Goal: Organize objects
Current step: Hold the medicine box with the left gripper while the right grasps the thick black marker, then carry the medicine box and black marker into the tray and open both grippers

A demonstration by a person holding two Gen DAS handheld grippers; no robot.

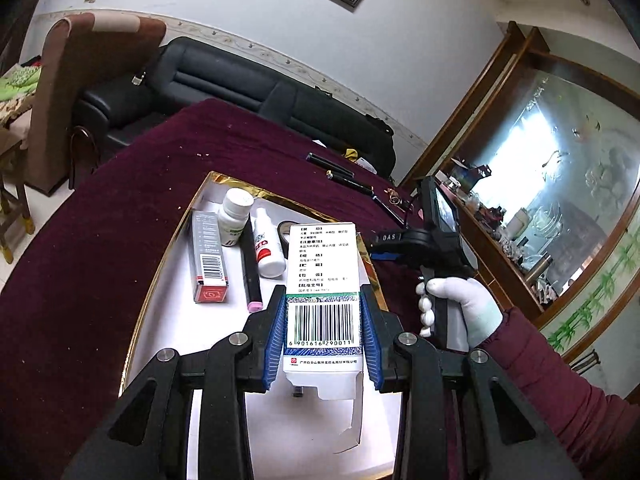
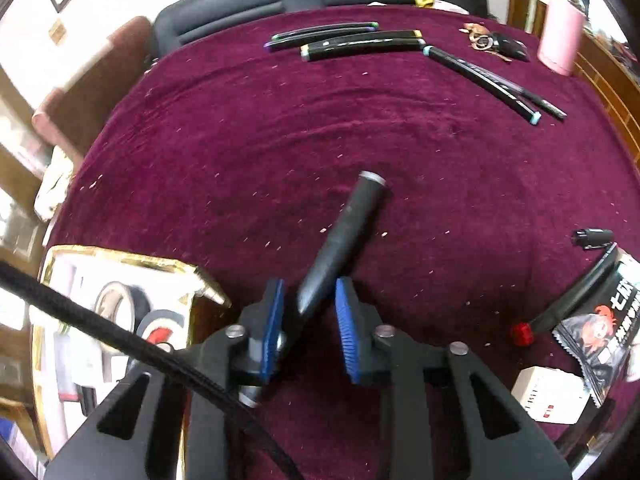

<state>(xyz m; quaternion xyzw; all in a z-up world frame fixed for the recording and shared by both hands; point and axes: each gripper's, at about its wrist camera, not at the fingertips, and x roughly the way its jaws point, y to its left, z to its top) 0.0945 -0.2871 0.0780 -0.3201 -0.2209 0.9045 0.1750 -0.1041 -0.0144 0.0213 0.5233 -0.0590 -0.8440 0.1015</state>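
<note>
My left gripper [image 1: 322, 296] is shut on a white medicine box [image 1: 322, 256] with a barcode, its near flap hanging open. The box hangs over a white, gold-rimmed tray [image 1: 168, 240]. In the tray lie a red and grey carton [image 1: 208, 256], a white pill bottle [image 1: 236, 212], a pink-capped black marker [image 1: 252, 272], a white spray bottle [image 1: 268, 248] and a tape roll [image 1: 287, 229]. My right gripper [image 2: 309, 286] is shut on a black marker [image 2: 344, 232] that slants between its blue pads over the maroon cloth, right of the tray [image 2: 120, 254].
Several black markers [image 2: 360, 42] lie at the cloth's far side, with keys [image 2: 492, 44] and a pink cup [image 2: 560, 36]. At the right sit a red-capped marker [image 2: 568, 300], a snack packet [image 2: 600, 320] and a small white box [image 2: 552, 396]. A gloved hand [image 1: 464, 304] shows at the right.
</note>
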